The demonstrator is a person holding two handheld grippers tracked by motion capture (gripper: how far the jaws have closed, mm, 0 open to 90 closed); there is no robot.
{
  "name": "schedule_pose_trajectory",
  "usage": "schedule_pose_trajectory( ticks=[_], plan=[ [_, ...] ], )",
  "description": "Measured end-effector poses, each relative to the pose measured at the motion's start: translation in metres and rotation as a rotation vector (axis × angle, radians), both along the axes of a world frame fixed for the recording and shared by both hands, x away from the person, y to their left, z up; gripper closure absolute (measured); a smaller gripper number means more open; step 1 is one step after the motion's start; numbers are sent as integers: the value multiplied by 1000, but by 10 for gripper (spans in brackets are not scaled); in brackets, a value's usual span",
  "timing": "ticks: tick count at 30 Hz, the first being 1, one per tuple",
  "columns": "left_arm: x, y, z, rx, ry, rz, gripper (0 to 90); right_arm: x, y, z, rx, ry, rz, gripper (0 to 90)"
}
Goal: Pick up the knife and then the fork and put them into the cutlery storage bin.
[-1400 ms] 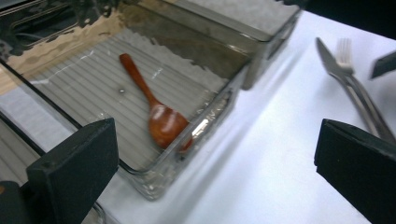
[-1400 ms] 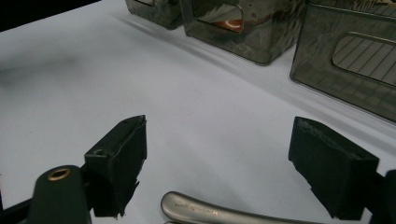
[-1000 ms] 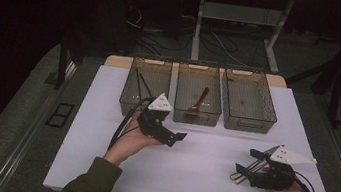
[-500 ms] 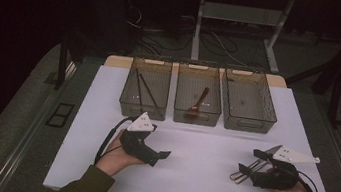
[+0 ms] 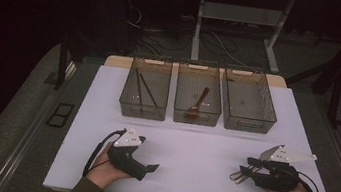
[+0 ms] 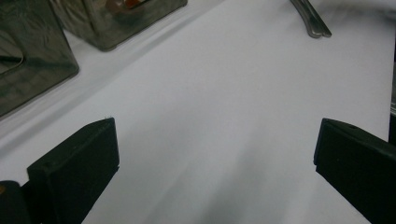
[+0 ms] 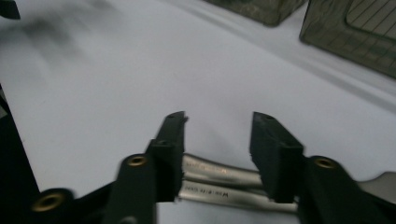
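High view: left hand-held gripper [image 5: 146, 167] low over the white desk [image 5: 201, 151] at near left, right hand-held gripper [image 5: 248, 170] at near right, over metal cutlery handles [image 5: 238, 175] lying flat on the sheet. Three clear bins along the far edge: left bin [image 5: 144, 94] with dark sticks, middle bin [image 5: 198, 101] with a reddish spoon [image 5: 199, 101], right bin [image 5: 248, 107].

Left gripper view: jaws spread wide, bare desk between them; tips of the cutlery handles [image 6: 312, 21] far off at top.

Right gripper view: jaws just been closing, now partly spread, straddling two metal handles [image 7: 219, 184] side by side; pads seemingly not yet pressing them.
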State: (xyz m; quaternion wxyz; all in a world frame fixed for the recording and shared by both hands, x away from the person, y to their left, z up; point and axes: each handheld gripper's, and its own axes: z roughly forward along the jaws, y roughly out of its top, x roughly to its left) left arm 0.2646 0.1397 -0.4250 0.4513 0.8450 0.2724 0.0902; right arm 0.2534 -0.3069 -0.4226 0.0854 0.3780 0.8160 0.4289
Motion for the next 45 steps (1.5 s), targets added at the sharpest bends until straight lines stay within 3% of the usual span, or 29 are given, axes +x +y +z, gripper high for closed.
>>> schedule_pose_trajectory(
  ticks=[4, 12, 23, 36, 45],
  plan=[
    [-3, 1, -1, -1, 3, -6, 0, -1, -1, -3, -28, 30, 19, 712],
    [-2, -1, -6, 25, 24, -16, 0, -4, -4, -8, -67, 59, 37, 893],
    [-1, -2, -7, 26, 27, -21, 0, -3, 12, -19, -135, 74, 80, 898],
    [-1, -3, -8, 28, 29, -18, 0, 1, 20, -23, -153, 48, 76, 899],
    [-1, -4, -8, 22, 29, -13, 0, 18, 29, -23, -156, 27, 77, 899]
  ],
)
